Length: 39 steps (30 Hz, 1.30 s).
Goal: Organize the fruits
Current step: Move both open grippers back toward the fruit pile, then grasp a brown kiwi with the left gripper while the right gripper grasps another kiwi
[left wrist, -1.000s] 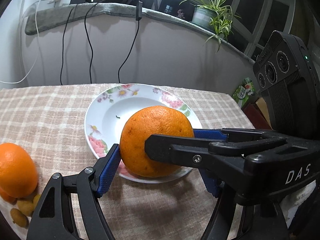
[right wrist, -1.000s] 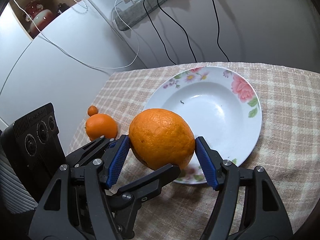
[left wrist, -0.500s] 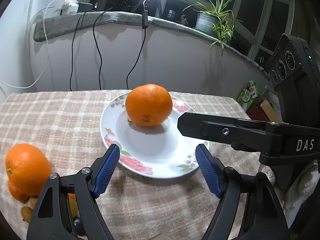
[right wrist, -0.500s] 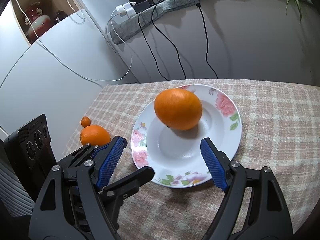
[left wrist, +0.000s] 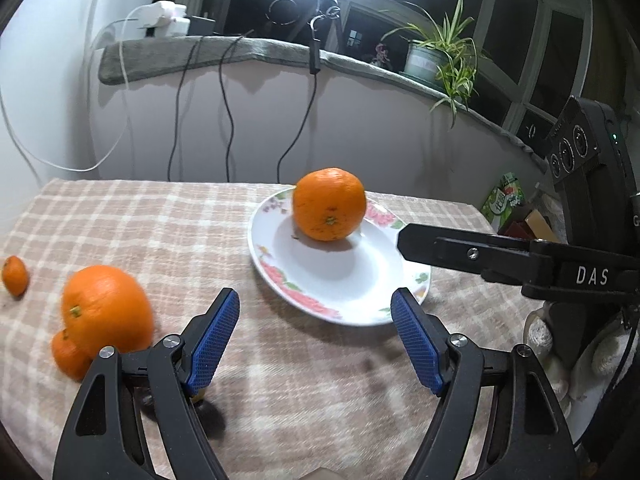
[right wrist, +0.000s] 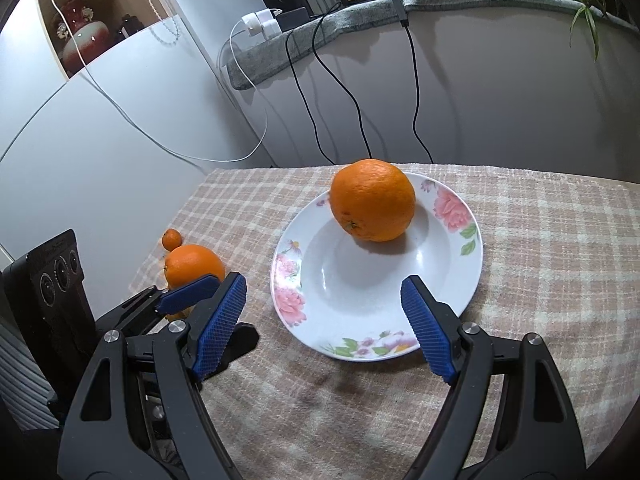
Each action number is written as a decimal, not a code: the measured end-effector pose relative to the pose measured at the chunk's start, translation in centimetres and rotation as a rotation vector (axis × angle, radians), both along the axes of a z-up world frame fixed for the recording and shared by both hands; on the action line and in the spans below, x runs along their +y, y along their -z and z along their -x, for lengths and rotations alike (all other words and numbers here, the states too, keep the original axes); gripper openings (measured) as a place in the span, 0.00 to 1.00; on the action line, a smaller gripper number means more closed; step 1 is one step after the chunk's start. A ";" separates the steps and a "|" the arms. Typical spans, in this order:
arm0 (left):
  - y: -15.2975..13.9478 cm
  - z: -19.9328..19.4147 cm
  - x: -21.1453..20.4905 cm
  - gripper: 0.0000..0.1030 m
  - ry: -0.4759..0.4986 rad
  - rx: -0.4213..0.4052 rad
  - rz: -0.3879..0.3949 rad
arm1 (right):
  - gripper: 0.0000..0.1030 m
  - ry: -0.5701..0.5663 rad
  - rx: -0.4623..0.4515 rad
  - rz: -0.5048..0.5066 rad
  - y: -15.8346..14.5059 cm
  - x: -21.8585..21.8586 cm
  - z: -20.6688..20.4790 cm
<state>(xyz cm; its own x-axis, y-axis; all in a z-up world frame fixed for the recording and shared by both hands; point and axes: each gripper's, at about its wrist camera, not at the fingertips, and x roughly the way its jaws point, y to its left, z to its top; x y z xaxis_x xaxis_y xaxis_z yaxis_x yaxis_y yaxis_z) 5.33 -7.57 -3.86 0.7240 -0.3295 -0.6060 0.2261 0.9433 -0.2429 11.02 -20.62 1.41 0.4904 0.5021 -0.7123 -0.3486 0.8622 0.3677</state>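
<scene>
A large orange [left wrist: 329, 204] [right wrist: 372, 200] lies free on the far side of a white flowered plate [left wrist: 332, 268] [right wrist: 360, 280] on the checked tablecloth. My right gripper [right wrist: 324, 282] stands open at the plate's near rim, with nothing between its blue pads. My left gripper [left wrist: 315, 300] is open too, just short of the plate's near left rim. A second large orange [left wrist: 106, 312] [right wrist: 194, 266] sits on the cloth at the left. By it are a small mandarin [left wrist: 15, 275] [right wrist: 172, 239] and another small one [left wrist: 68, 354] tucked under it.
The right gripper's black finger [left wrist: 460, 252] reaches over the plate's right rim in the left wrist view. Black and white cables [left wrist: 228, 120] hang down the wall behind the table. A potted plant [left wrist: 440, 56] stands on the ledge. A green box [left wrist: 502, 200] lies off the table's right end.
The right gripper opened and let the orange go onto the plate, where it rolled to the far side. Both grippers drew back, and the left one swung left toward the other oranges.
</scene>
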 end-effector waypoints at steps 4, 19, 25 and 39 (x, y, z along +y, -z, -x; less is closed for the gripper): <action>0.1 0.8 1.2 0.76 -0.023 0.003 -0.003 | 0.80 -0.008 -0.012 0.011 -0.1 0.5 0.5; 0.9 4.9 7.4 0.76 -0.144 0.037 -0.024 | 0.80 -0.177 -0.096 0.079 0.0 5.8 3.2; 2.0 5.5 8.6 0.65 -0.163 0.073 -0.026 | 0.80 -0.285 -0.070 0.112 1.3 9.0 3.7; 4.0 5.1 12.7 0.46 -0.245 0.140 0.022 | 0.51 -0.399 0.004 0.120 3.9 14.5 3.9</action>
<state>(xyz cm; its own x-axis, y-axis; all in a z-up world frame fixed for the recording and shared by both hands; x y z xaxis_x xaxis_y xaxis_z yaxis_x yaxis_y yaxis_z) 0.19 5.14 -7.86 0.6936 -0.1695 -0.7001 -0.0450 0.9598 -0.2769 7.17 -6.17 -2.51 0.2710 0.5652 -0.7792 -0.6629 0.6965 0.2746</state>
